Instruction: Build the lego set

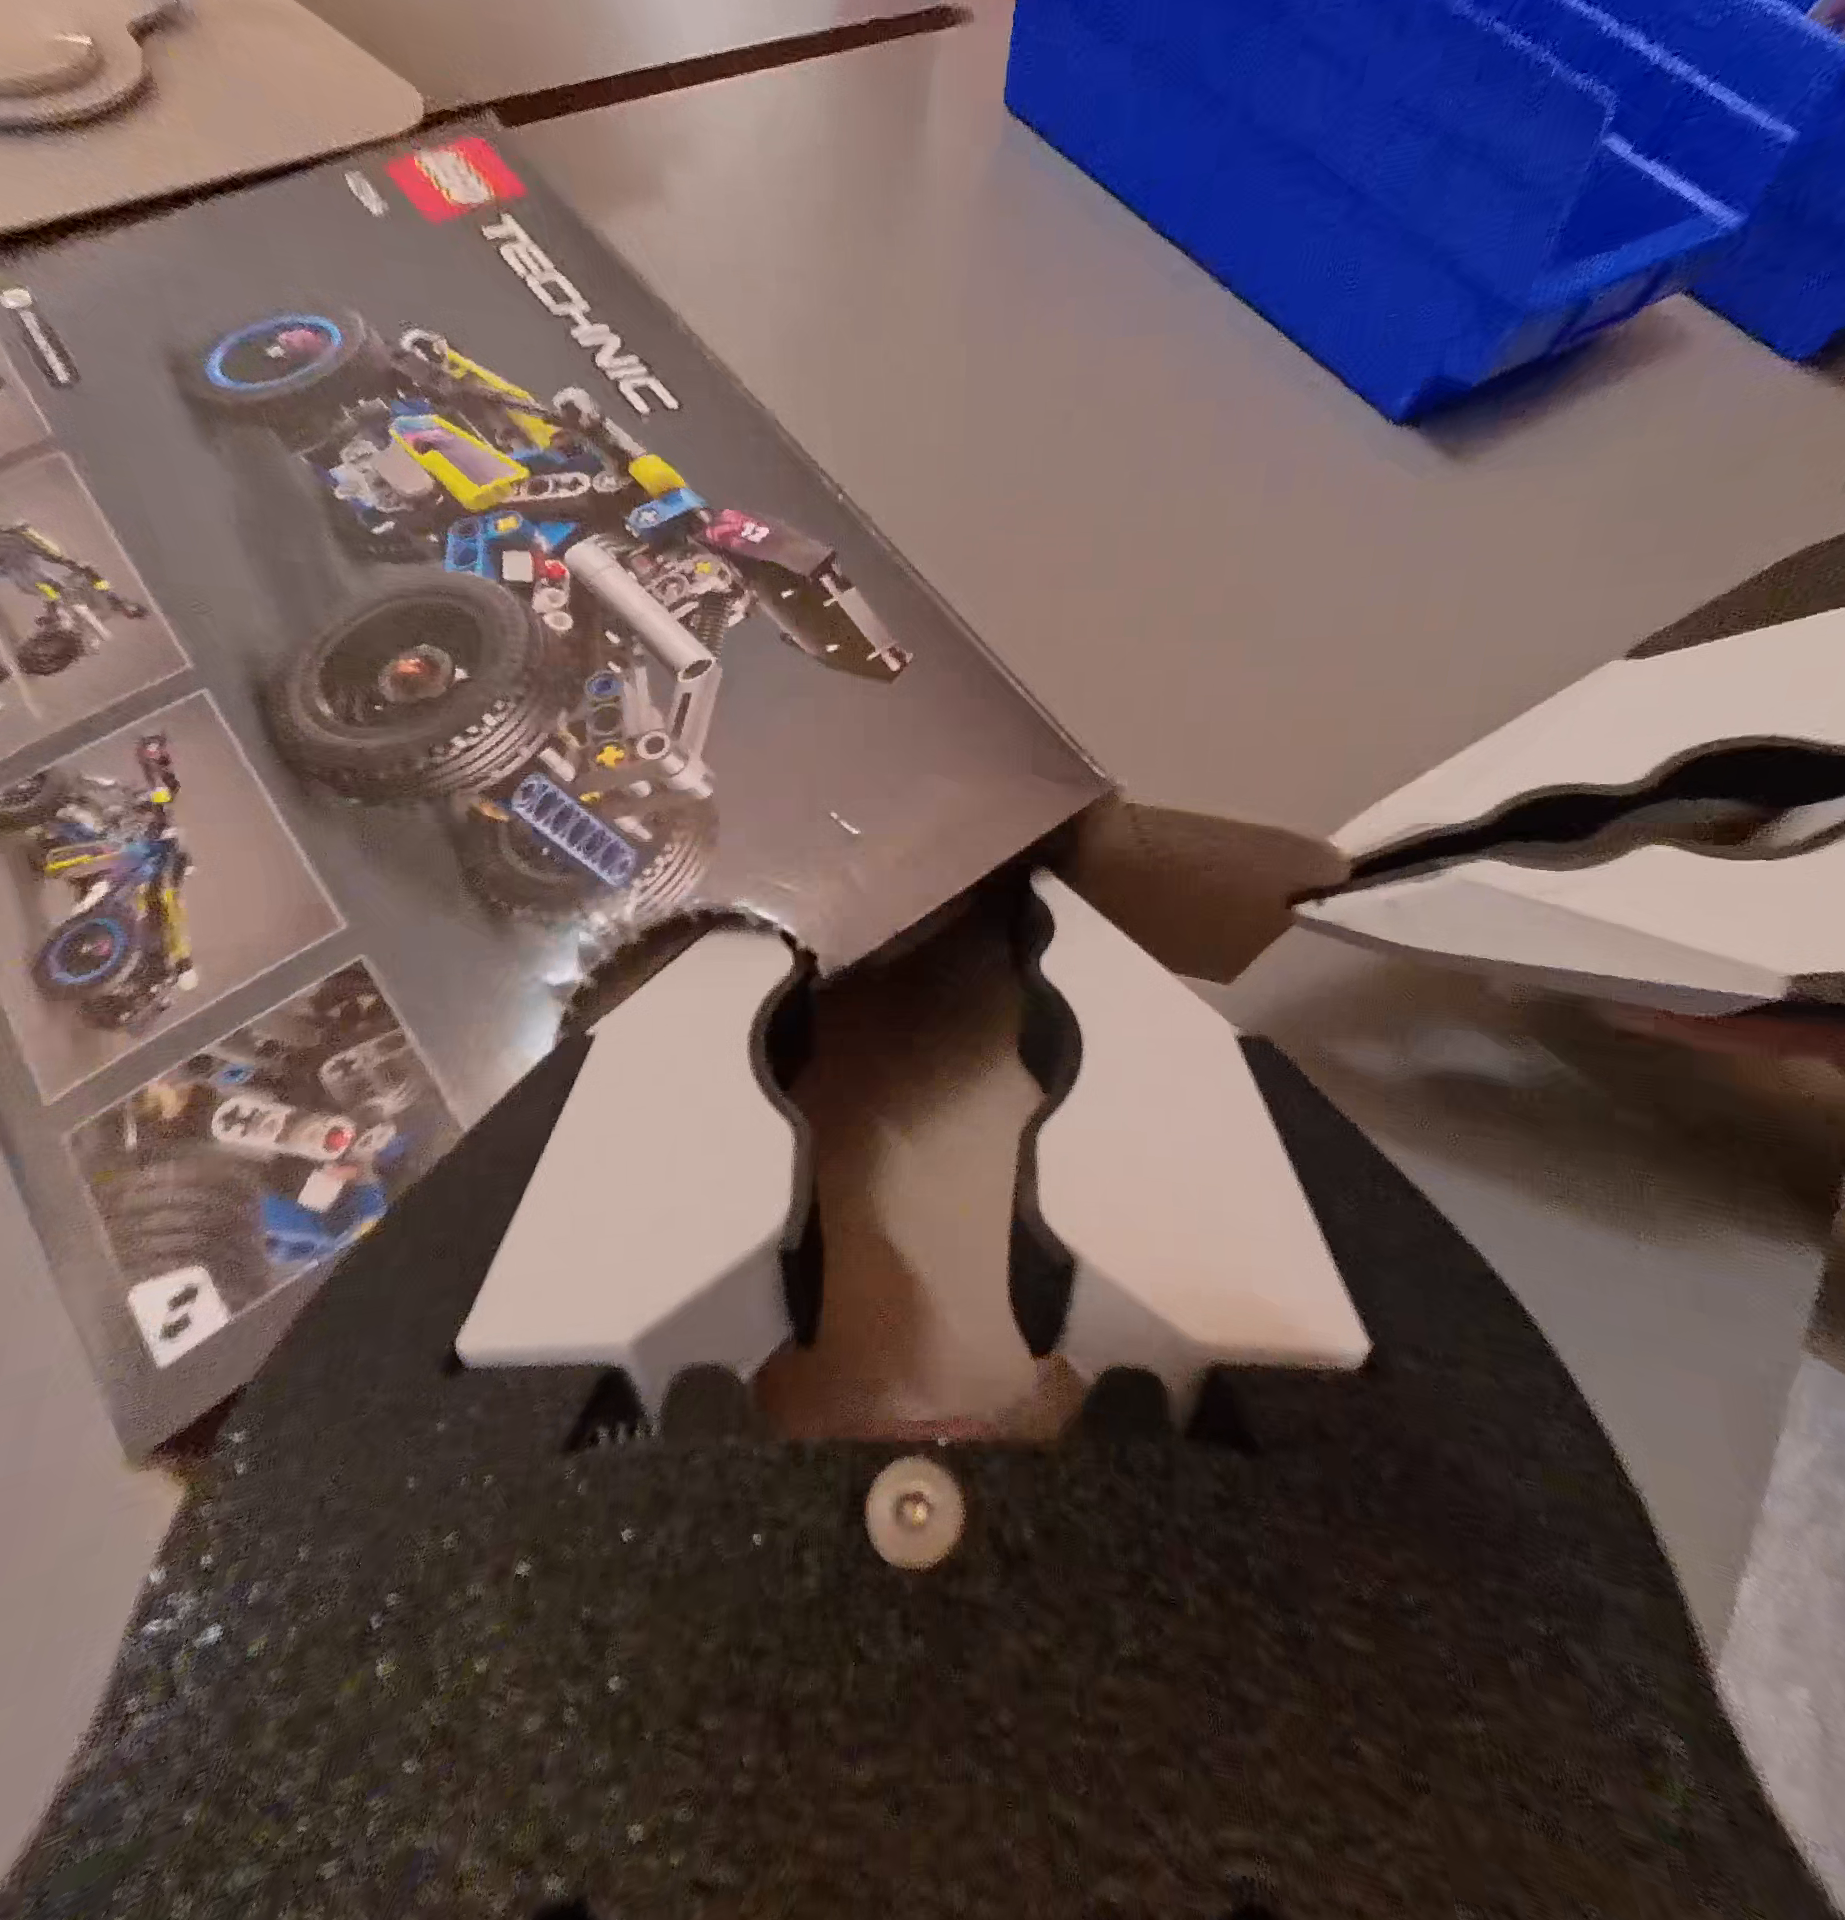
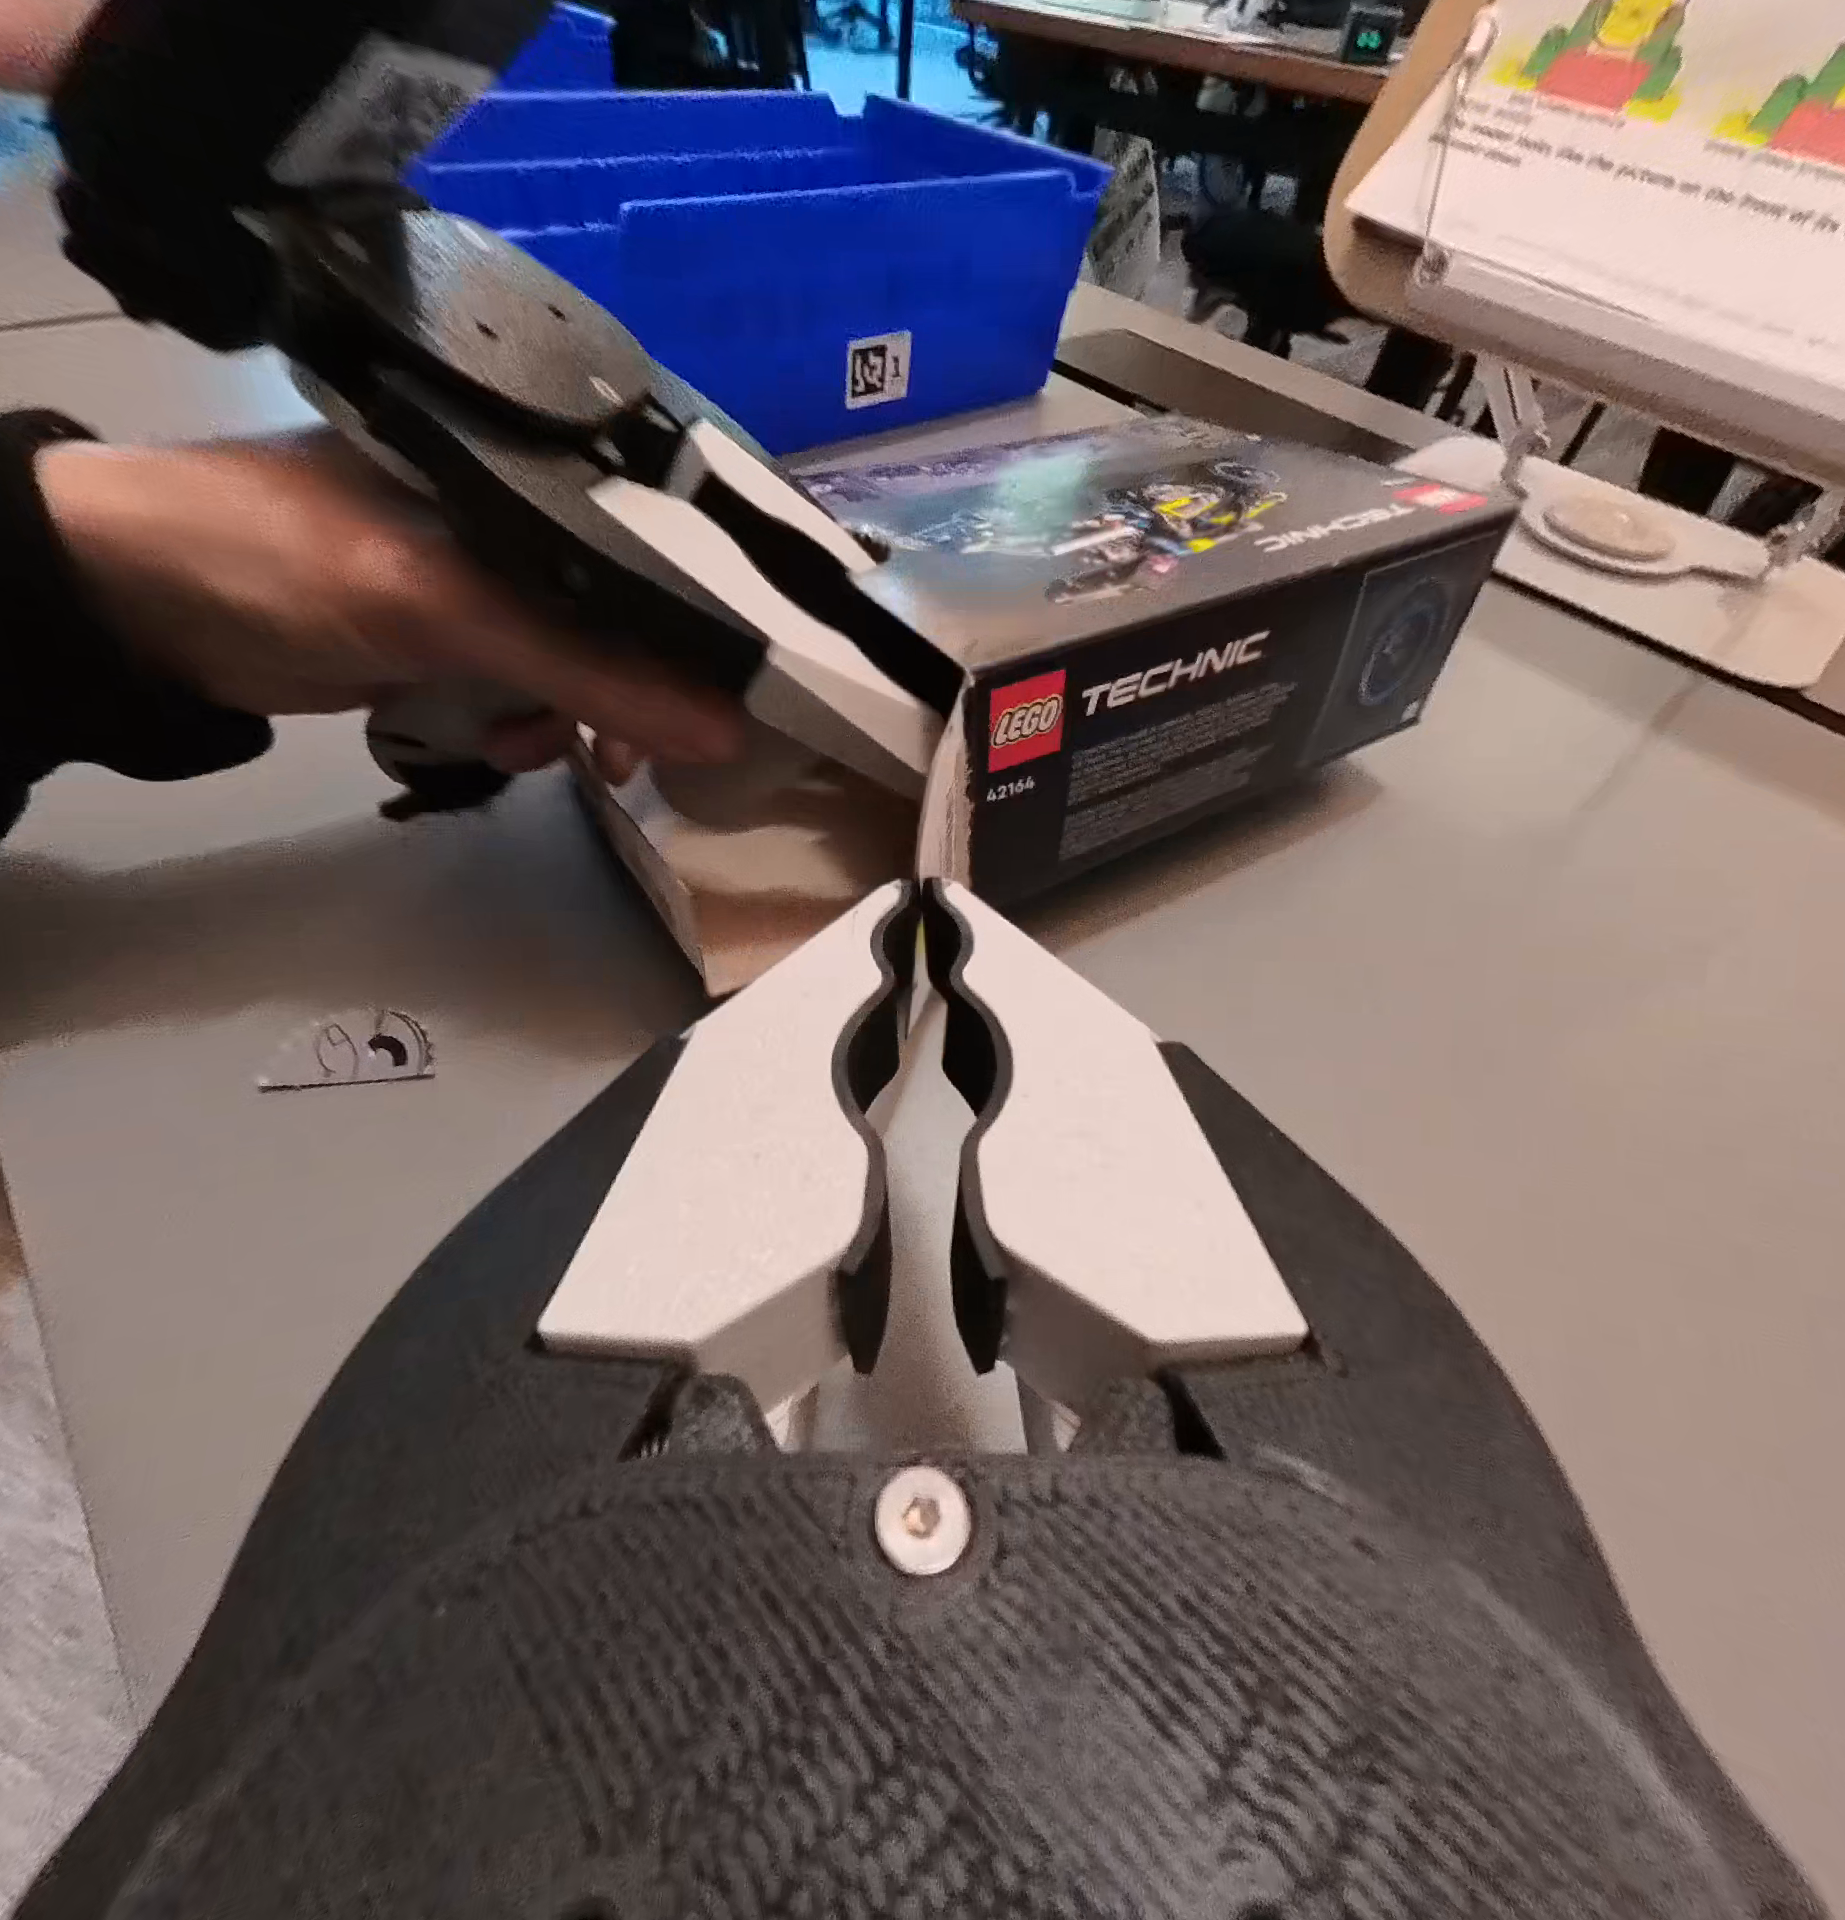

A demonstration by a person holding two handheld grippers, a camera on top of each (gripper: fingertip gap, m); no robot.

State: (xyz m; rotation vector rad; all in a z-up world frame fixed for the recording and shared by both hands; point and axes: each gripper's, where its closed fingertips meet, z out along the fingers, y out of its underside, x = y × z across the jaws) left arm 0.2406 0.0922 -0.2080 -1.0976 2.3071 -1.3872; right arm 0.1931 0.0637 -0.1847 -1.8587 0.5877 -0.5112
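Observation:
The dark Lego set box (image 1: 482, 520) lies flat on the grey table, with its end toward me open. My left gripper (image 1: 918, 935) is open. Its fingertips reach into the open end, and the torn edge of the top panel hides the left one. My right gripper (image 2: 923, 894) is shut on the box's brown side flap (image 1: 1188, 873) and holds it out from the box (image 2: 1209, 644). The right gripper also shows in the left wrist view (image 1: 1323, 883). In the right wrist view a hand (image 2: 326, 582) holds the left gripper (image 2: 897, 644) at the box's open end.
Blue bins (image 2: 793, 239) stand just behind the box; they also show in the left wrist view (image 1: 1417, 187). A stand with an instruction sheet (image 2: 1676, 156) is at the far right. A small torn cardboard piece (image 2: 357, 1049) lies on the table to the left. The grippers' ends are close to 6 cm from one another. The small torn cardboard piece (image 2: 357, 1049) is about equally far from each gripper, around 15 cm.

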